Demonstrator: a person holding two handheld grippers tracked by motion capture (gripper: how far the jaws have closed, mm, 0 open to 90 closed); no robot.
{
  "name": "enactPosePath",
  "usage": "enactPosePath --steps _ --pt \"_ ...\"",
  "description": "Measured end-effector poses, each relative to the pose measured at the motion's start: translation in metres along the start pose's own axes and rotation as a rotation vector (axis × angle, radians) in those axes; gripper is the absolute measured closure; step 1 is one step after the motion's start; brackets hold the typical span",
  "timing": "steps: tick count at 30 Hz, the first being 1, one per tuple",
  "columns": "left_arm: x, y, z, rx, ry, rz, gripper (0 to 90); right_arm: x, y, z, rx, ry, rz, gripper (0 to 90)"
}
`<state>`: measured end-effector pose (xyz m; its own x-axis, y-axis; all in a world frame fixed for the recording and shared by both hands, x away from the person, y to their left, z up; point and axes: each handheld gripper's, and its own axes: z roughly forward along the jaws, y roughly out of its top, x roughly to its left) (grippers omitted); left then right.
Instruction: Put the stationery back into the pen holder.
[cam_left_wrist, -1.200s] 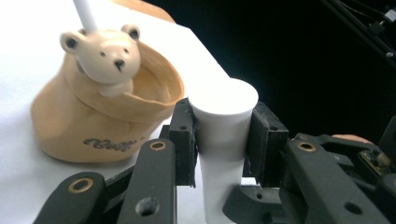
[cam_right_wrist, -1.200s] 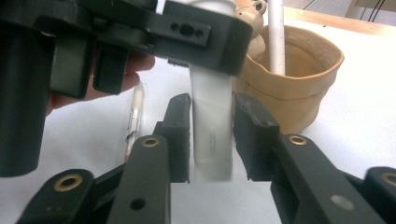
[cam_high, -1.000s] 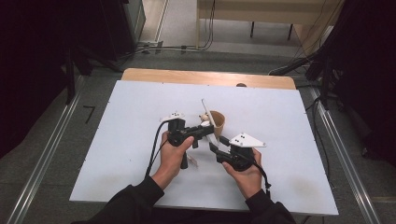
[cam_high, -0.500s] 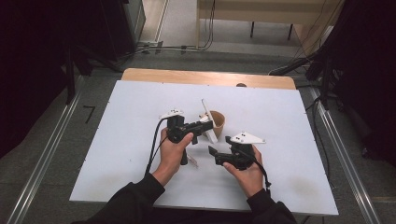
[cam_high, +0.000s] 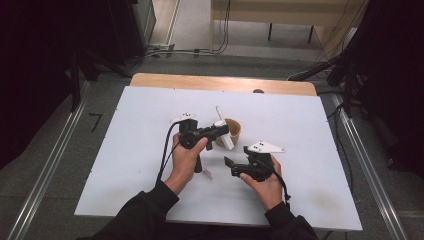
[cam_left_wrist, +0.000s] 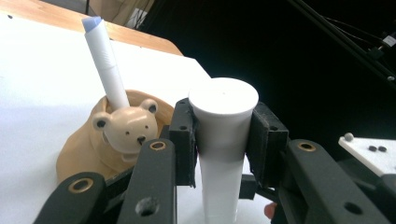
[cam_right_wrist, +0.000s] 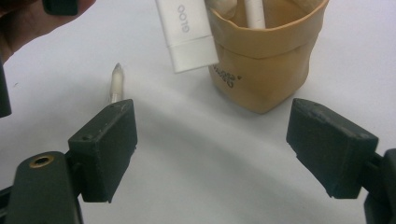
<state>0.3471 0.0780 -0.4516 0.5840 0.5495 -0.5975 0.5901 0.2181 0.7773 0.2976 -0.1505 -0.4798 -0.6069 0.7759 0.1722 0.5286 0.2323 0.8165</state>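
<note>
Lowering the glue stick (cam_left_wrist: 223, 140) straight into the tan bear pouch (cam_right_wrist: 261, 60) is the step as I judge it, so I'd keep it upright and clear of the white pen (cam_left_wrist: 105, 65) standing in there. My left gripper (cam_high: 220, 131) pinches the stick between both pads, just beside the pouch's rim and above the table (cam_high: 310, 120). My right gripper (cam_right_wrist: 224, 149) has just been opening; its jaws stand spread with nothing between them, the pouch ahead and a pencil (cam_right_wrist: 116, 84) lying nearby.

White glue stick (cam_left_wrist: 219, 140) held upright, beside tan bear-faced cup (cam_left_wrist: 119, 140)
</note>
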Motion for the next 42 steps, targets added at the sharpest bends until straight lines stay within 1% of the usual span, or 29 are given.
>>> enactPosePath --steps 5,8,12,21,27,31,34,42 --pt "0.002 0.004 0.003 -0.007 0.003 -0.010 67.9 0.000 0.000 0.001 0.004 0.001 0.000 14.9" --pt "0.002 0.007 0.005 -0.010 0.007 -0.010 67.9 0.000 -0.001 0.001 0.007 -0.002 0.003 14.8" --pt "0.000 0.009 0.009 -0.012 0.002 -0.008 67.9 -0.001 -0.001 0.001 0.010 -0.006 0.006 14.9" --pt "0.001 0.017 0.017 -0.023 0.021 -0.004 67.9 -0.001 -0.001 0.001 0.010 -0.004 0.006 15.1" --pt "0.001 0.023 0.023 -0.029 0.044 0.012 67.9 -0.001 -0.001 0.002 0.013 -0.005 0.005 15.2" --pt "0.002 0.027 0.027 -0.030 0.066 0.034 67.9 -0.001 -0.001 0.002 0.014 -0.001 0.007 15.3" --pt "0.003 0.030 0.031 -0.032 0.074 0.035 67.9 -0.001 -0.001 0.002 0.014 -0.001 0.008 15.2" --pt "0.008 0.033 0.041 -0.022 0.120 0.053 67.8 -0.001 -0.002 0.002 0.014 -0.001 0.007 15.2"
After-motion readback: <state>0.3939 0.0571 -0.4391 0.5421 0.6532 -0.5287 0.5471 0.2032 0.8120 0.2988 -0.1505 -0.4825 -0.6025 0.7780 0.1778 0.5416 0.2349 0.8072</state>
